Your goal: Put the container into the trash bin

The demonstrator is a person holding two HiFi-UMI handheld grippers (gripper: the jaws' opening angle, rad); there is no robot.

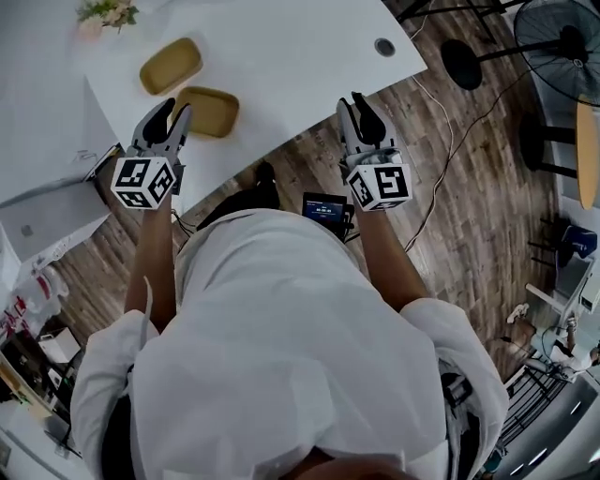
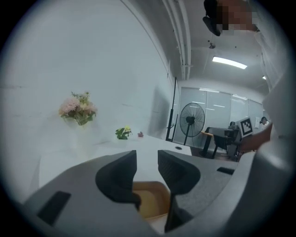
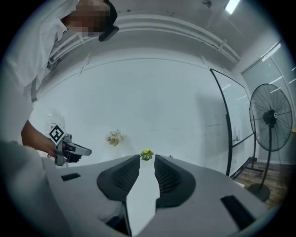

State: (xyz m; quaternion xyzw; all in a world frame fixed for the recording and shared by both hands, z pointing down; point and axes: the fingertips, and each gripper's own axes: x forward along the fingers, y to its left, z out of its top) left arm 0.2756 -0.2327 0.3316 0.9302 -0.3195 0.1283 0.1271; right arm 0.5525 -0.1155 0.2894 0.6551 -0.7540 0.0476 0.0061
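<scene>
Left gripper [image 1: 174, 112] and right gripper [image 1: 356, 105] (both spread, empty) outstretched over the table [image 1: 281, 47]

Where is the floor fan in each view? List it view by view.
Head view: fan, top right corner.
Left gripper view: fan, right of centre.
Right gripper view: fan, far right edge.
Shared landmark: pink flowers by the wall, in all three views.

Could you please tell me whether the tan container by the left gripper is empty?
Empty: the container shows only a bare tan floor, both from overhead and past the left gripper.
</scene>
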